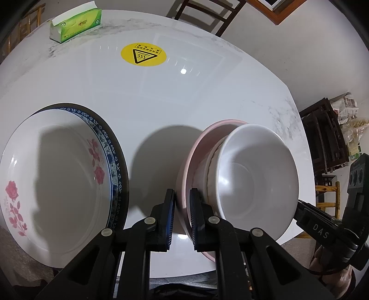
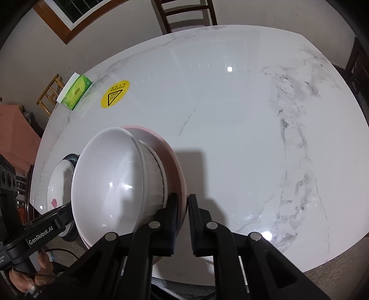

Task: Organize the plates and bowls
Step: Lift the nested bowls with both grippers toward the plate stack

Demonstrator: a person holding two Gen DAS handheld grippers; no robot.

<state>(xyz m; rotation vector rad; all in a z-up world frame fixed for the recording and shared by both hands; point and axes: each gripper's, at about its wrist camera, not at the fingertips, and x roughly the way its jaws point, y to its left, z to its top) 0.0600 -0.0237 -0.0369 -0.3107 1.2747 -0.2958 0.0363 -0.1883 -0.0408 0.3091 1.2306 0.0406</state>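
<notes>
Three nested bowls stand near the table's front edge: a pink bowl [image 1: 203,140] underneath, a patterned white bowl [image 1: 211,168] inside it, and a plain white bowl [image 1: 253,175] on top. My left gripper [image 1: 182,193] is shut on the pink bowl's rim on its left side. My right gripper [image 2: 183,198] is shut on the same pink bowl [image 2: 170,157] on the opposite side, beside the white bowl [image 2: 110,180]. To the left sits a white rose-patterned plate [image 1: 57,184] stacked on a blue-rimmed plate [image 1: 110,150].
The white marble table [image 1: 184,97] carries a yellow warning sticker [image 1: 143,54] and a green tissue pack [image 1: 76,23] at the far side. A dark chair [image 2: 186,13] stands behind it, and dark furniture [image 1: 322,138] stands to the right. A hand [image 2: 30,274] holds the left gripper's handle.
</notes>
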